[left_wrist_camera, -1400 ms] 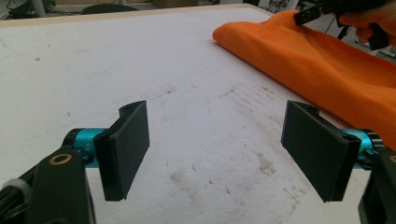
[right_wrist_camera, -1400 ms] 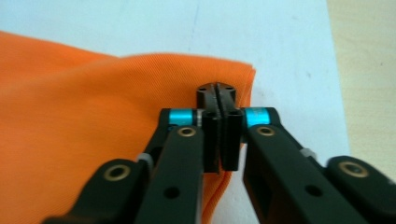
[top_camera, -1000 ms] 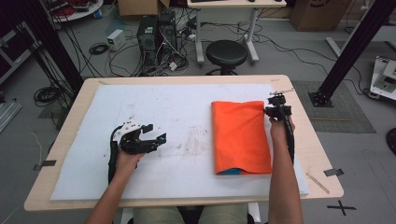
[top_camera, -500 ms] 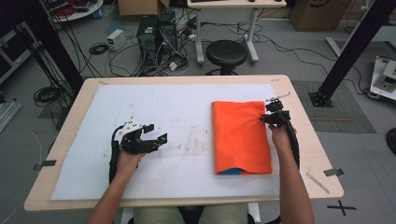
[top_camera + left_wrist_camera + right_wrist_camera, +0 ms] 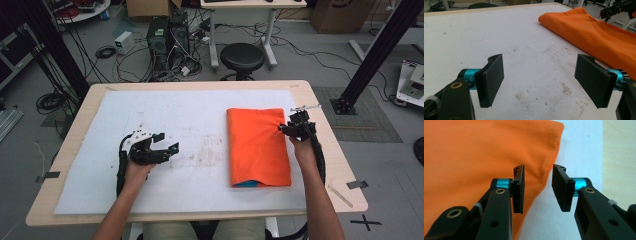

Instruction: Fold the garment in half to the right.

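The folded orange cloth (image 5: 258,146) lay flat on the white foam mat (image 5: 165,120), its hemmed edge directly below your right gripper (image 5: 537,188). That gripper's jaws had just been opening and stood parted above the hem, pinching nothing. Your left gripper (image 5: 539,80), well apart from the cloth, was spread wide over bare mat.

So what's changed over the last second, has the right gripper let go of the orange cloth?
Yes. The right gripper has just been opening; its pads straddle the cloth's edge without pressing it. It slid along the edge of the orange cloth toward the person. The left gripper stayed open, the cloth folded in place.
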Available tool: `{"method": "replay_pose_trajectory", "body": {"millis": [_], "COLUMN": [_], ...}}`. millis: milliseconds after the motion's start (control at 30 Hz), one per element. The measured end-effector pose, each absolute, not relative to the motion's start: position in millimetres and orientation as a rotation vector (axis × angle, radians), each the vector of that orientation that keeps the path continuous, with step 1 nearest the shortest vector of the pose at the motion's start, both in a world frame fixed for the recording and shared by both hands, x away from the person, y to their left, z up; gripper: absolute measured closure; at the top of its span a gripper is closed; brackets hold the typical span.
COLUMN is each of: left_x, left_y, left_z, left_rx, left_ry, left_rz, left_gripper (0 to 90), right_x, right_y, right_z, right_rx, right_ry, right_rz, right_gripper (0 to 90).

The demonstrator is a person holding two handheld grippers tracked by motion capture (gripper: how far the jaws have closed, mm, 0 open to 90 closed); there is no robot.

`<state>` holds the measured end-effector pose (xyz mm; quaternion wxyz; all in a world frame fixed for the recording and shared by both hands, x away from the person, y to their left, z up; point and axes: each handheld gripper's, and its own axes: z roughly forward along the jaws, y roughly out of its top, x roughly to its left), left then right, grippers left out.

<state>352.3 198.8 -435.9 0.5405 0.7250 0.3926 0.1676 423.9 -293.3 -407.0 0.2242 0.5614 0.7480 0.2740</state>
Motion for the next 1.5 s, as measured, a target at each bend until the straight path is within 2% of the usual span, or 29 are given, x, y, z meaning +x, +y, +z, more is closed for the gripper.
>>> {"method": "replay_pose_trajectory", "body": {"millis": [400, 467, 533, 733, 767, 800, 833, 933, 1067, 1267, 1500], "left_x": [352.1, 352.1, 351.9, 352.4, 352.4, 352.3, 352.2, 352.4, 352.4, 352.2, 351.8], "left_y": [197.2, 196.2, 195.2, 196.5, 196.6, 196.5, 196.5, 196.4, 195.3, 196.4, 196.5], "left_z": [-436.4, -436.5, -436.2, -435.8, -435.9, -435.9, -435.8, -435.8, -435.4, -435.3, -435.0], "left_rx": [1.73, 1.729, 1.729, 1.729, 1.73, 1.729, 1.729, 1.73, 1.731, 1.727, 1.728], "left_ry": [0.929, 0.928, 0.926, 0.927, 0.927, 0.929, 0.928, 0.928, 0.925, 0.926, 0.924], "left_rz": [0.398, 0.397, 0.397, 0.397, 0.397, 0.397, 0.397, 0.399, 0.395, 0.394, 0.398], "left_gripper": [23.6, 23.6, 23.6, 23.6, 23.6, 23.6, 23.6, 23.6, 23.6, 23.6, 23.6], "right_x": [352.2, 343.0, 338.7, 335.5, 335.6, 335.1, 334.1, 328.7, 321.7, 311.4, 310.8], "right_y": [-288.0, -289.5, -291.9, -303.4, -304.6, -304.2, -302.3, -290.3, -261.6, -214.1, -196.3], "right_z": [-410.0, -416.5, -421.8, -421.7, -422.0, -421.6, -420.7, -414.1, -403.8, -405.5, -427.9], "right_rx": [1.465, 1.49, 1.487, 1.489, 1.492, 1.504, 1.502, 1.453, 1.367, 1.279, 1.239], "right_ry": [2.16, 2.194, 2.226, 2.198, 2.197, 2.195, 2.179, 2.146, 2.14, 2.339, 2.425], "right_rz": [0.83, 0.795, 0.792, 0.719, 0.721, 0.731, 0.734, 0.762, 0.817, 0.918, 0.778], "right_gripper": [64.7, 69.5, 86.6, 88.6, 86.2, 76.1, 61.7, 42.3, 26.8, 24.8, 25.0]}}
